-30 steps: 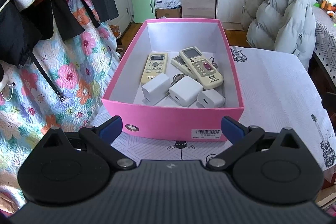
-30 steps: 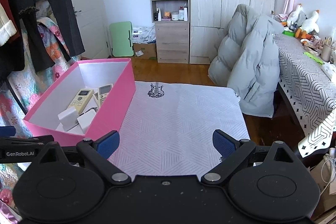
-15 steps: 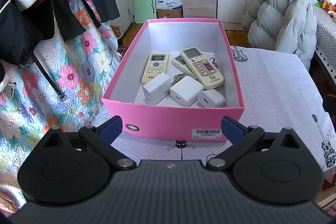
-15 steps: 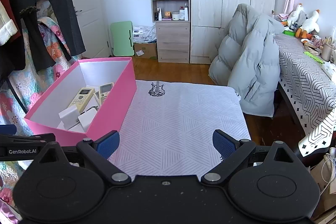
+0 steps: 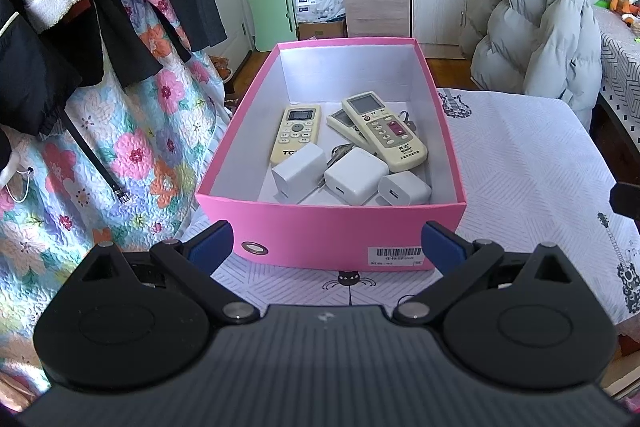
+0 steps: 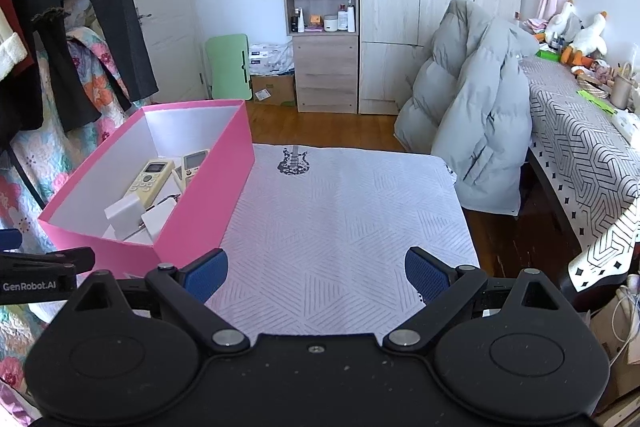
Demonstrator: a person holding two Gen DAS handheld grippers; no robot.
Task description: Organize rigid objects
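Observation:
A pink box (image 5: 332, 239) stands on the white patterned tablecloth (image 5: 528, 163). Inside lie a cream remote (image 5: 297, 133), a second cream remote (image 5: 386, 131) resting on a third, and three white chargers (image 5: 356, 181) near the front wall. My left gripper (image 5: 326, 247) is open and empty, just in front of the box's near wall. In the right wrist view the box (image 6: 208, 203) is at the left. My right gripper (image 6: 316, 275) is open and empty above the bare cloth (image 6: 344, 219).
Hanging clothes and a floral quilt (image 5: 100, 147) crowd the left side. A grey puffer jacket (image 6: 472, 123) hangs over a chair beyond the table's far right corner. A second table with a patterned cloth (image 6: 580, 147) stands to the right. A shelf unit (image 6: 324, 27) is by the back wall.
Both grippers have drifted slightly; the view of the box shifts a little. Nothing was gripped or let go.

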